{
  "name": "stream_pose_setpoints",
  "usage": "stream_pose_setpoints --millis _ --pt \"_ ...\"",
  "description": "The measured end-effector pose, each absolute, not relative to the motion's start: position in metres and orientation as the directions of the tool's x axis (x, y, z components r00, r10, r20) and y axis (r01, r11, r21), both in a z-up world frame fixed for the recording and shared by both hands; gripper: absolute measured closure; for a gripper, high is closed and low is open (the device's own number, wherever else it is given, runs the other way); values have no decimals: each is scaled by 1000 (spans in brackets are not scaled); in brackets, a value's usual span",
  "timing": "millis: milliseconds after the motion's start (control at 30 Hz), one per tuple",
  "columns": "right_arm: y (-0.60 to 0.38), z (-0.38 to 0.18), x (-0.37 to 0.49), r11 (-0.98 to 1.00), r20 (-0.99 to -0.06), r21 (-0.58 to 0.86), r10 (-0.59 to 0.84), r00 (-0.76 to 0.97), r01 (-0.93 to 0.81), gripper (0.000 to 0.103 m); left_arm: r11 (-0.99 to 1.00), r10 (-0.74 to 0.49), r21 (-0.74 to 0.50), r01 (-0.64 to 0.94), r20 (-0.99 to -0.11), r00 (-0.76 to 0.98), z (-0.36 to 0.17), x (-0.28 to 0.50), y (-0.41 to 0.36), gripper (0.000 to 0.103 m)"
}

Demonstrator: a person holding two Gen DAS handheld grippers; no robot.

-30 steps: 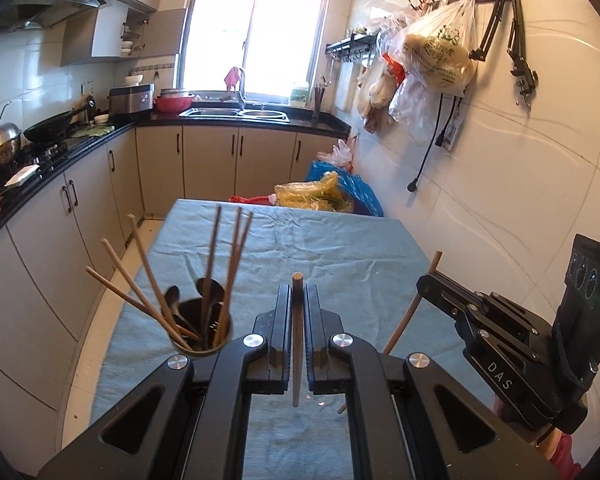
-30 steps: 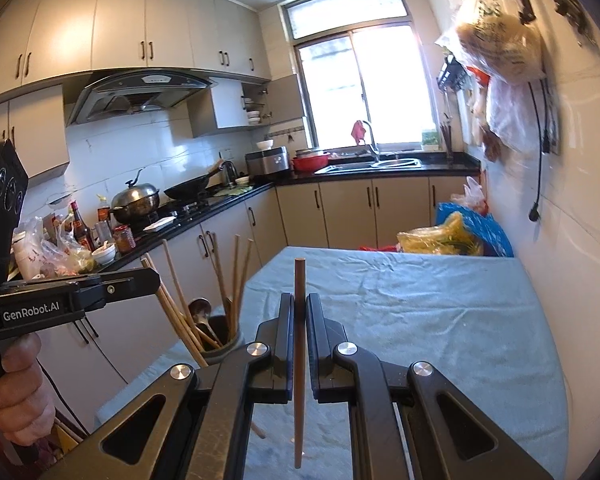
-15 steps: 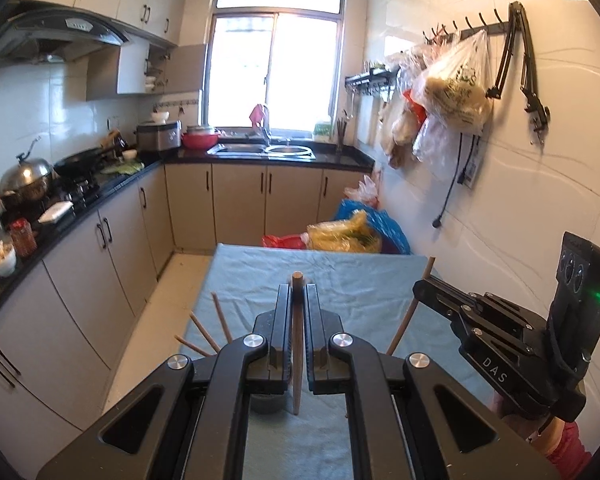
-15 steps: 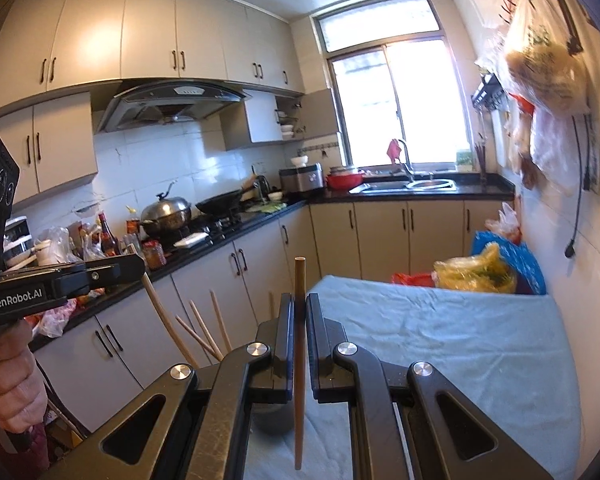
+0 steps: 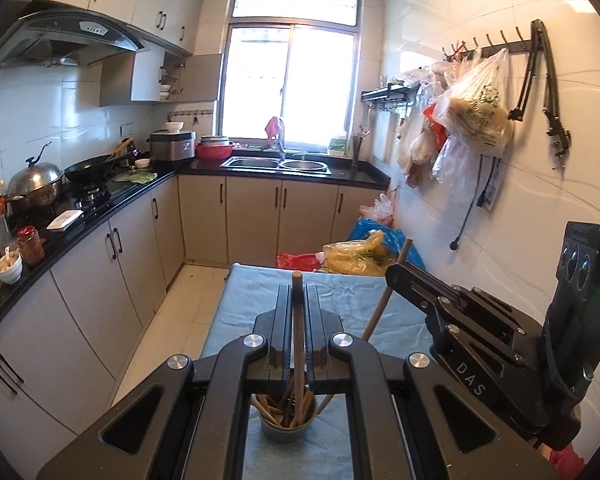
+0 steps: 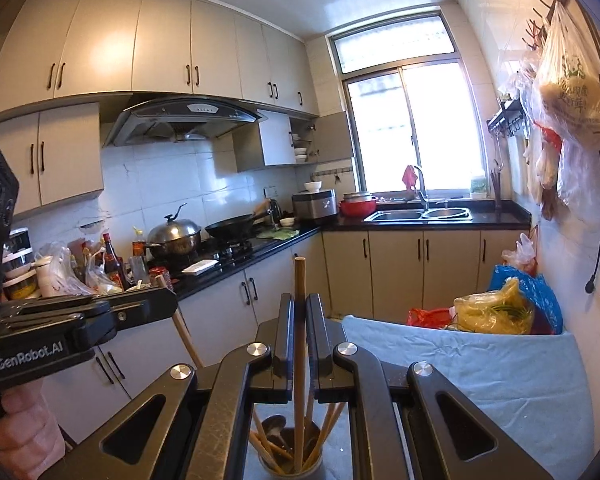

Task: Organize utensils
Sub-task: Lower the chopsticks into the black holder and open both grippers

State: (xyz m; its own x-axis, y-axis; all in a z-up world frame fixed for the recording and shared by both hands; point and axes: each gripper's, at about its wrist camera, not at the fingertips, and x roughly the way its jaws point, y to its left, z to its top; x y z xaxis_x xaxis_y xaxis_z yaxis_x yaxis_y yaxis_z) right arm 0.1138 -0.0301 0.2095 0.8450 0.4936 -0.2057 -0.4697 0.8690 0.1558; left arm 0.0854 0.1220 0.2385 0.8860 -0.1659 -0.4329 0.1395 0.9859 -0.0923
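Note:
My left gripper [image 5: 298,294] is shut on a wooden chopstick [image 5: 299,344] held upright, its lower end hanging over the dark utensil cup [image 5: 286,426] full of chopsticks on the blue-clothed table [image 5: 252,304]. My right gripper [image 6: 299,304] is shut on another upright chopstick [image 6: 299,344], whose lower end reaches down to the same cup [image 6: 290,454], which also holds spoons. Each gripper shows in the other's view: the right one [image 5: 404,270] with its chopstick at right, the left one [image 6: 168,296] at left, held by a hand [image 6: 24,432].
A black counter [image 5: 100,210] with wok, pots and jars runs along the left, and cabinets stand close beside the table. A sink [image 5: 276,164] lies under the far window. Plastic bags [image 5: 476,116] hang on the right wall, and more bags [image 5: 360,256] lie past the table's far end.
Both grippers have risen and tilted up with their chopsticks. The cup, seen left of the jaws a second ago, now sits beneath them, and more of the kitchen shows.

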Motion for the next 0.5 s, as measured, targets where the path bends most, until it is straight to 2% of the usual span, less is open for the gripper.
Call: stream_pose_setpoints --millis 500 --pt "-24 157 154 883 -291 200 467 835 -424 97 988 -148 -118 103 -499 854 184 111 139 98"
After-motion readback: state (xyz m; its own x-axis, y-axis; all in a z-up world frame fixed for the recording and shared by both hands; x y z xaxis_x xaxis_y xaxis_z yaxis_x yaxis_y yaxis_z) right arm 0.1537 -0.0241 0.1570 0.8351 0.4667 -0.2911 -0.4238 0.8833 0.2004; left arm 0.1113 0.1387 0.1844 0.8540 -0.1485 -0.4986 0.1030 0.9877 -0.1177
